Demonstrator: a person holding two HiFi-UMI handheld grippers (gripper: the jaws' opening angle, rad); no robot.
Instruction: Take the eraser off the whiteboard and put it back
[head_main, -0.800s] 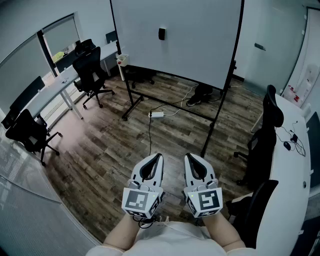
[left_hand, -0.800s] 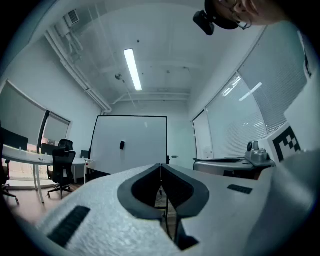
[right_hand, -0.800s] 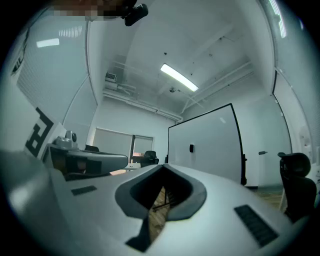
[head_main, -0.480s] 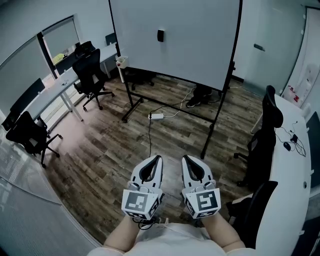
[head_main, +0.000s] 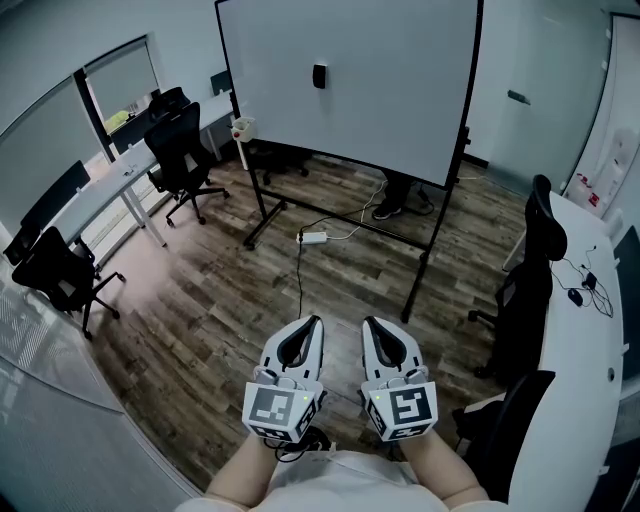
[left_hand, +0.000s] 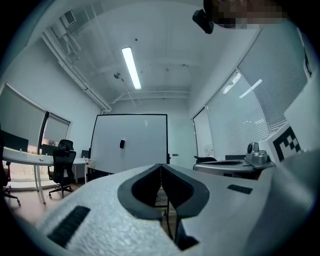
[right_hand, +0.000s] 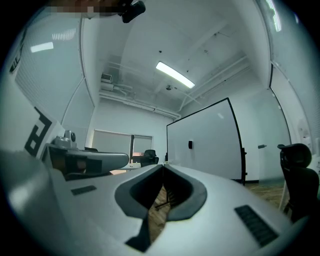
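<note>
Jaws of the white plastic left gripper (head_main: 314, 322) and right gripper (head_main: 369, 322) are pressed together — a black rectangular eraser (head_main: 319, 75) is stuck on the smooth whiteboard (head_main: 400, 90).

whiteboard (head_main: 380, 90) showing smooth, slightly glossy | floor (head_main: 220, 320) showing matt wood planks | left gripper (head_main: 314, 322), right gripper (head_main: 368, 323) showing matt plastic

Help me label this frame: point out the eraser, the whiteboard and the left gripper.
eraser (head_main: 319, 76): head view, middle of its dark body.
whiteboard (head_main: 390, 100): head view, bare white surface right of eraser.
left gripper (head_main: 317, 322): head view, tips of its shut jaws.
</note>
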